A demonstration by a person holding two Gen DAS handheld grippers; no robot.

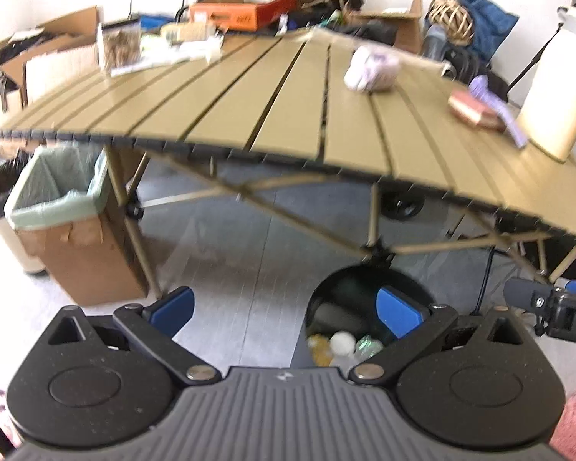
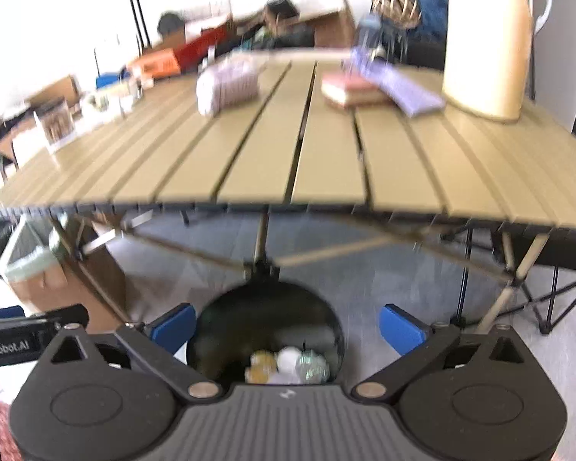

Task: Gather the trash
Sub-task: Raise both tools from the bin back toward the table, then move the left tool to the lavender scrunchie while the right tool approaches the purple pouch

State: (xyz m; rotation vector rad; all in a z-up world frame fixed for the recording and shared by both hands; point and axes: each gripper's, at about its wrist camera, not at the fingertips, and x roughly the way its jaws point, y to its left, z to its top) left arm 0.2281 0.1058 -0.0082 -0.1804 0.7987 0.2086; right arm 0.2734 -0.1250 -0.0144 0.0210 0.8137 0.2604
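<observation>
Both tongs, left [image 1: 284, 309] and right [image 2: 286, 330], open, empty. Bin [image 2: 211, 319] holds scraps; I judge wad [image 2: 228, 84] on counter [image 2: 326, 161] left.

Two bins [image 1: 63, 196] [image 1: 349, 307], one table [image 1: 249, 115], one jug [image 1: 556, 88].

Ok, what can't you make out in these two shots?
- Black bin contents: right wrist view, gripper body covers the bottom; pieces blurred.
- Lined cardboard box inside: left wrist view, rim hides it.
- Pale bundle on table: motion blur, identity unclear.
</observation>
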